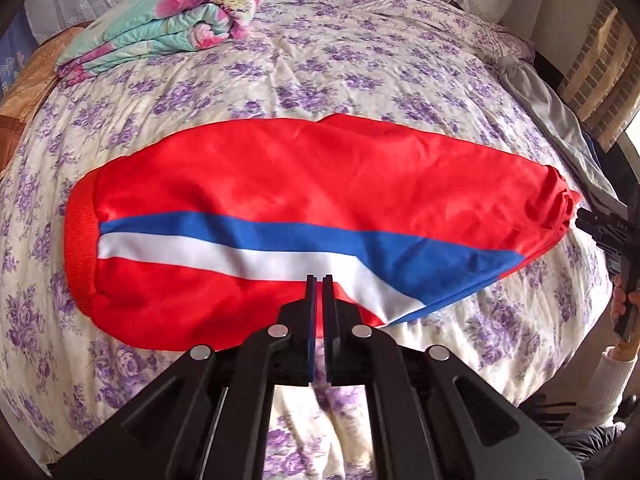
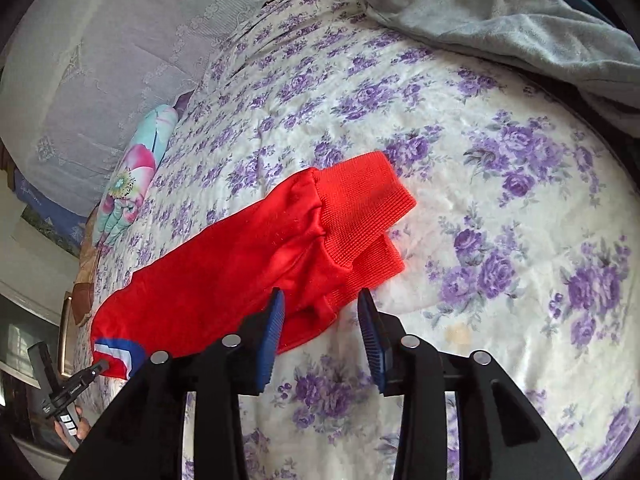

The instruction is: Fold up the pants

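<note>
Red pants [image 1: 304, 184] with a blue and white side stripe lie flat across the bed, folded lengthwise, the ribbed waistband on the left. My left gripper [image 1: 319, 280] is shut and empty, hovering over the near edge by the stripe. In the right wrist view the ribbed red leg cuffs [image 2: 360, 204] lie stacked on the quilt. My right gripper [image 2: 322, 300] is open, its jaws on either side of the pants' near edge just below the cuffs. The left gripper also shows in the right wrist view [image 2: 94, 372] at the far end of the pants.
The bed has a white quilt [image 1: 360, 60] with purple flowers. A folded floral blanket [image 1: 168, 16] lies at the far left. A grey garment [image 2: 500, 20] lies at the bed's edge. A lace curtain [image 2: 100, 60] hangs behind.
</note>
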`<control>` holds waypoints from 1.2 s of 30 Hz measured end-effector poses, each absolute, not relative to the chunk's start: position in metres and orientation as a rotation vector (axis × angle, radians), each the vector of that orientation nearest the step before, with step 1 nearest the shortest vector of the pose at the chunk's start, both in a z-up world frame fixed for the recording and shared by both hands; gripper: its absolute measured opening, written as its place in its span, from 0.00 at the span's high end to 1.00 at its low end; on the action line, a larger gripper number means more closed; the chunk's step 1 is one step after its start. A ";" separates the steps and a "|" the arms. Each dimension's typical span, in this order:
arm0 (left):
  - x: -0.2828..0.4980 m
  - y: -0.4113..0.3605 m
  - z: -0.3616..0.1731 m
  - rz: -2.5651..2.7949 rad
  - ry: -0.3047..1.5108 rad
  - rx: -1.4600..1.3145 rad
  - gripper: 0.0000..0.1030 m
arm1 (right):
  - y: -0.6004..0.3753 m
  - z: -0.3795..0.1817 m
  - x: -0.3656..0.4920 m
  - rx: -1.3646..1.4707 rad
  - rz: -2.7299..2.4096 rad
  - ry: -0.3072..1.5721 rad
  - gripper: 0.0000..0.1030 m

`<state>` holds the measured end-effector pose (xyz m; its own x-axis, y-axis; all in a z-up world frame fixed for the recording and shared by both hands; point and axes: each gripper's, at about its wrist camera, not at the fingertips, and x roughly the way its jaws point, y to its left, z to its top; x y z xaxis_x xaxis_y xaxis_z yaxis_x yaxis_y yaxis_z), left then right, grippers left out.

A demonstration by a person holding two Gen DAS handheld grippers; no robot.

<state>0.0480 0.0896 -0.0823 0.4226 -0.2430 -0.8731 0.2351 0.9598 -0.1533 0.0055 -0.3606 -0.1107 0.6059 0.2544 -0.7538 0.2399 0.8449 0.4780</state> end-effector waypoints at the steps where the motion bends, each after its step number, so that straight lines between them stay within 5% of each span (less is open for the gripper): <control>1: 0.051 0.081 -0.082 -0.335 1.099 -0.008 0.98 | -0.362 -0.105 0.000 0.571 -0.012 0.916 0.60; 8: 0.076 0.024 -0.109 -0.490 1.177 0.006 0.98 | -0.350 -0.076 0.024 0.487 0.029 0.823 0.63; 19: 0.057 0.030 -0.137 -0.569 1.140 -0.045 0.97 | -0.325 -0.118 0.037 0.313 -0.113 1.080 0.67; 23: 0.056 0.042 -0.122 -0.548 1.114 -0.038 0.97 | -0.281 -0.075 0.058 0.178 -0.065 1.069 0.63; 25: 0.050 0.059 -0.102 -0.470 1.032 -0.012 0.97 | -0.233 -0.047 0.072 0.127 0.120 1.027 0.47; 26: 0.051 0.073 -0.093 -0.432 1.007 -0.020 0.92 | -0.205 -0.035 0.080 0.094 0.213 1.010 0.34; 29: 0.061 0.125 -0.083 -0.260 0.996 -0.069 0.70 | -0.112 -0.021 0.109 -0.044 0.492 0.980 0.31; 36: 0.074 0.202 -0.110 -0.190 1.076 -0.258 0.87 | 0.002 -0.059 0.223 -0.037 0.745 1.232 0.31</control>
<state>0.0744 0.2024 -0.1100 0.4632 -0.2775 -0.8417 0.0274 0.9538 -0.2993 0.2235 0.0021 -0.0595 0.1312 0.4938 -0.8596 -0.5316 0.7670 0.3594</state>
